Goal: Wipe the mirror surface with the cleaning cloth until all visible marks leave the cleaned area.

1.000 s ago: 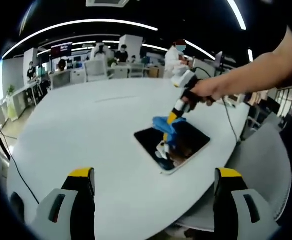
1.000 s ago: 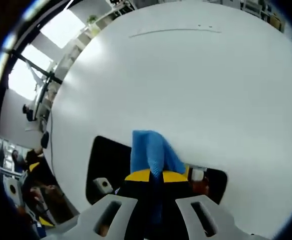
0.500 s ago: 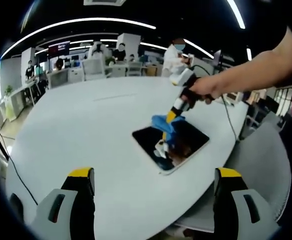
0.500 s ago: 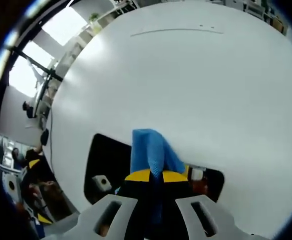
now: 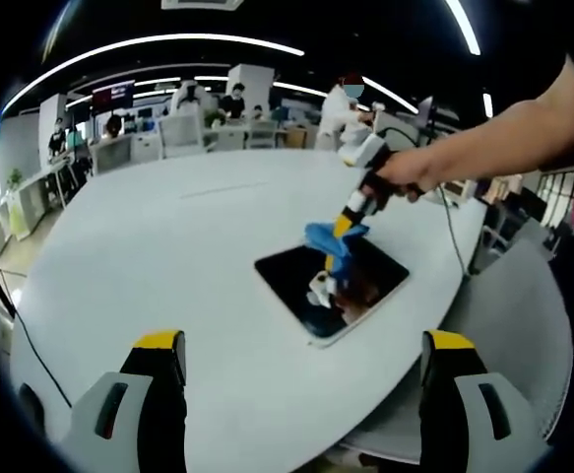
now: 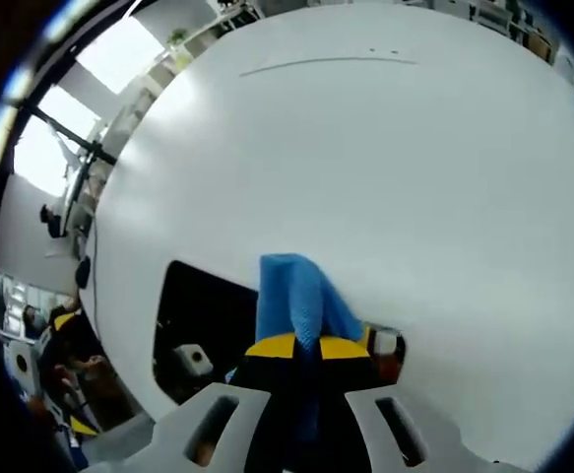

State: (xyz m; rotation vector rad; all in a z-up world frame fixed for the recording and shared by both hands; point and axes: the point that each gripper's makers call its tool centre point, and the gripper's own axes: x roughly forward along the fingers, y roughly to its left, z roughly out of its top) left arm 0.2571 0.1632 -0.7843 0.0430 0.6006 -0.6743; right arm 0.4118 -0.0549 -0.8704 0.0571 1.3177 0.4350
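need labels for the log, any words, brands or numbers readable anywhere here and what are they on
None can be read.
Wall screen behind the white table: reddish strip, too blurred to read.
Blue cloth, mirror, right gripper, left gripper: no print visible.

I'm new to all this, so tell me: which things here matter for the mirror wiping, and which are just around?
In the job:
mirror
cloth, held in the right gripper
left gripper, open, idle

Just around:
table
chairs
cable
people behind
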